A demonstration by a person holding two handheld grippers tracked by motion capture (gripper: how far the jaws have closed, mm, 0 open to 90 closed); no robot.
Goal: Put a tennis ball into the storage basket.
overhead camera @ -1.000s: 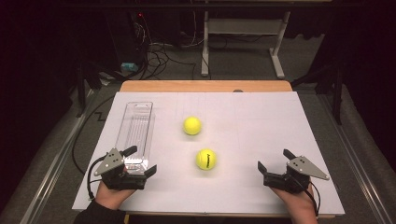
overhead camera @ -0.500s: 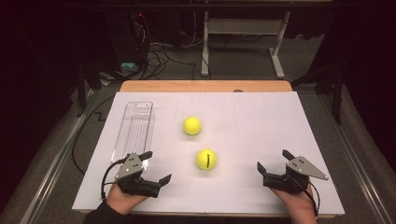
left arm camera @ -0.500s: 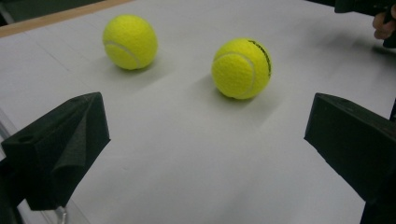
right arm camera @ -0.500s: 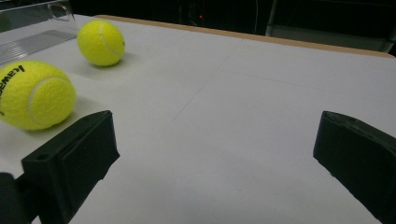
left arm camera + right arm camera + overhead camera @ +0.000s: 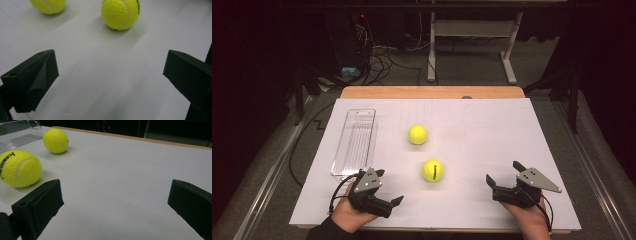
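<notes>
Tennis ball [image 5: 432, 170] lies on the white worktop [image 5: 492, 135], ahead and to the right of the left gripper [image 5: 384, 187], the nearer one; its jaws gape empty. The right gripper [image 5: 503, 173] rests open too. A second ball [image 5: 417, 134] sits farther back, beside a clear tray [image 5: 354, 142]. The room behind is dark.

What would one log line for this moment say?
left tongs: open, empty, aimed at near ball | right tongs: open, empty | far ball: on table | tray: empty
</notes>
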